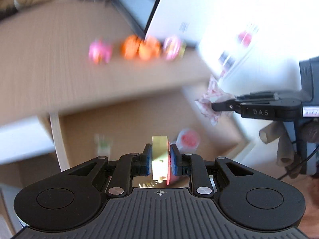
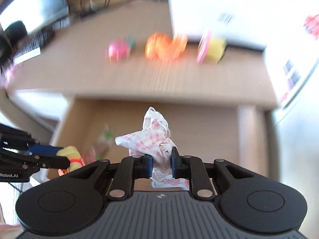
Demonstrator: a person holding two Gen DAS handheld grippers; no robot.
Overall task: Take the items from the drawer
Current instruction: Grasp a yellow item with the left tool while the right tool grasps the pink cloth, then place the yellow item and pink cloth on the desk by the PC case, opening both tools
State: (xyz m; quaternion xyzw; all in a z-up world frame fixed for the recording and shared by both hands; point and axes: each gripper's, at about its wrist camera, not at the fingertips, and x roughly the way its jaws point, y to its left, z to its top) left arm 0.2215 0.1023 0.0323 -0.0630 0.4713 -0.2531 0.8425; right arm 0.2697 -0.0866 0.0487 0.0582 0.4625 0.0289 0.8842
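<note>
My left gripper (image 1: 159, 159) is shut on a pale yellow toy with a pink edge (image 1: 159, 155), held above the open wooden drawer (image 1: 129, 119). My right gripper (image 2: 161, 164) is shut on a crumpled pink-and-white checked cloth (image 2: 149, 137), also above the drawer (image 2: 199, 123). The left gripper (image 2: 59, 158) with its yellow toy (image 2: 69, 152) shows at the left of the right wrist view. At the right of the left wrist view, the right gripper (image 1: 215, 106) holds the cloth (image 1: 207, 99). Blurred small items remain in the drawer: a pink-lidded cup (image 1: 188, 139) and a green-and-white thing (image 1: 102, 145).
On the desk top (image 1: 59, 59) behind the drawer stand blurred toys: a pink one (image 1: 99, 50), two orange ones (image 1: 139, 47) and a pink-and-yellow one (image 1: 173, 46). A white box with labels (image 2: 239, 10) sits at the right. A dark monitor (image 1: 135, 4) is behind.
</note>
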